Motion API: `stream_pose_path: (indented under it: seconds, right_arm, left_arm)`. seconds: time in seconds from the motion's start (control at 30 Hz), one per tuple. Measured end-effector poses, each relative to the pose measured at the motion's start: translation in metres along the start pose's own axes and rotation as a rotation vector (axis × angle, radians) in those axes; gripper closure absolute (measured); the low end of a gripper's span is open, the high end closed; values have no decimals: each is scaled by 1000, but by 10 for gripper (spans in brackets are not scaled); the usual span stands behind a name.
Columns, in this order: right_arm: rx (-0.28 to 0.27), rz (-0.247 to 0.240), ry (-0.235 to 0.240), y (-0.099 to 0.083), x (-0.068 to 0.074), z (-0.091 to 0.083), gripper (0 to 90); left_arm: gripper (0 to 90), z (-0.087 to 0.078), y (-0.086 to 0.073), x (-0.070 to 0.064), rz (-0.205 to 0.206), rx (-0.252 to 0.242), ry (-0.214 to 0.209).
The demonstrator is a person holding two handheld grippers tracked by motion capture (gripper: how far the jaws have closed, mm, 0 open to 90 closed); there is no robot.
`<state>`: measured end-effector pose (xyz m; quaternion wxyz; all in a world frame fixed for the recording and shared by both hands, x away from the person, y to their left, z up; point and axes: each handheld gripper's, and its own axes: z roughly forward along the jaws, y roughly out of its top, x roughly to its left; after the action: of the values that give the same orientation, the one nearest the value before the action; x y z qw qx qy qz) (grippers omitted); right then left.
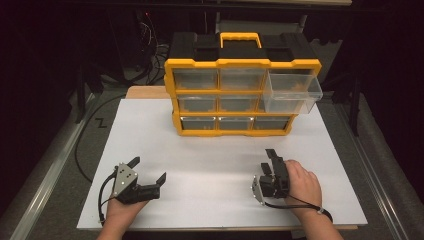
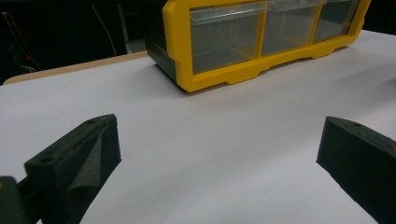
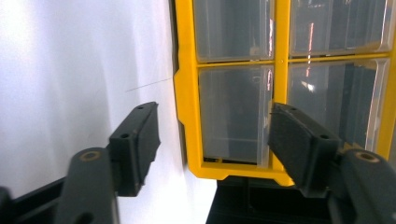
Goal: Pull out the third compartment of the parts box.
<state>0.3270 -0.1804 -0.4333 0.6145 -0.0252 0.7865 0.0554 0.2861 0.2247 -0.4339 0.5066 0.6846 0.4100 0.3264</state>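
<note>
Organizer [image 1: 235,95], long axis sideways

Overhead light brightens the flat white board [image 1: 210,150]; the far surroundings stay dark, and the near black foam jaws blur softly.

One yellow-framed organizer [image 1: 235,95] stands on the board toward twelve o'clock, and it has one yellow carry handle [image 1: 241,38] on top. I count nine clear drawers in its face, three rows of three. Eight of them sit flush; one drawer [image 1: 291,92], at the two o'clock corner of the grid, is pulled out. One white board [image 1: 210,165] covers the table. Two grippers are out: the left gripper [image 1: 148,170] at seven o'clock and the right gripper [image 1: 272,162] at five o'clock, each with two black jaws, each held by one hand.
</note>
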Motion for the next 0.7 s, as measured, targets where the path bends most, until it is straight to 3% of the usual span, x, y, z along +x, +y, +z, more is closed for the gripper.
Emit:
stream_pose_path:
  seconds: [0.27,0.37,0.53,0.7]
  right_arm:
    - [14,-1,-6,-3,-2,0,169]
    - [-1,-1,-19,-3,-2,1,10]
    - [1,-30,-27,-1,0,0,9]
    - [-3,-14,-23,0,0,0,9]
  left_arm:
    - [6,0,0,0,1,1,2]
    - [5,0,0,0,2,6,3]
    - [5,1,-1,2,-14,17,10]
    - [5,0,-1,4,-21,12,22]
